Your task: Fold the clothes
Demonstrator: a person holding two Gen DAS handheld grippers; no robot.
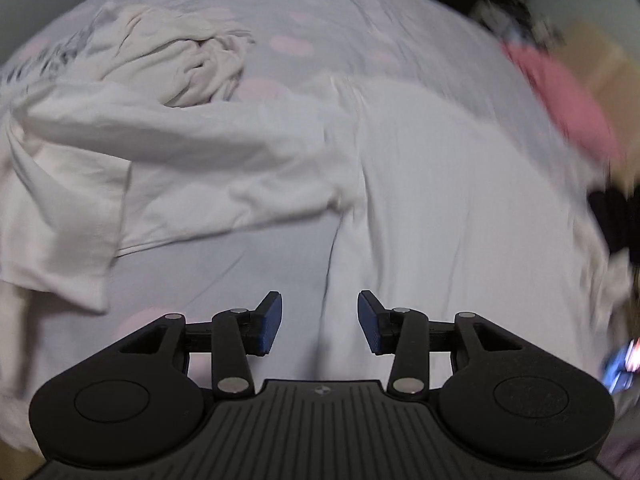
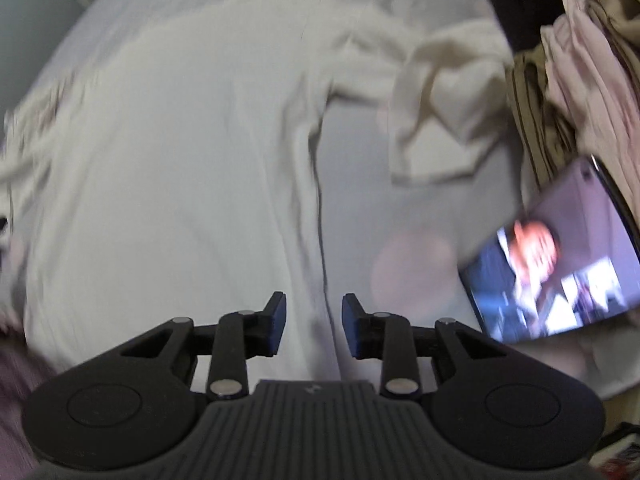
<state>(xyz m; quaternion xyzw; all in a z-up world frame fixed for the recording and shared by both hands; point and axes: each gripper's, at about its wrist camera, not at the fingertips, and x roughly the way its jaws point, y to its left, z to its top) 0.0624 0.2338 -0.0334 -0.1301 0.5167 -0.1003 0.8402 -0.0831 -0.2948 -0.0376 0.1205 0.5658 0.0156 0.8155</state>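
A white long-sleeved shirt lies spread on the bed, its sleeve stretched out to the left. My left gripper hovers above the shirt's lower edge, jaws apart, nothing between the blue pads. In the right wrist view the same shirt fills the middle, with its other sleeve crumpled at the upper right. My right gripper stands open above the shirt's side seam, with nothing held.
The bed has a pale sheet with pink spots. A crumpled white garment lies beyond the sleeve. A pink cloth sits at the right. A lit tablet and a heap of clothes lie at the right.
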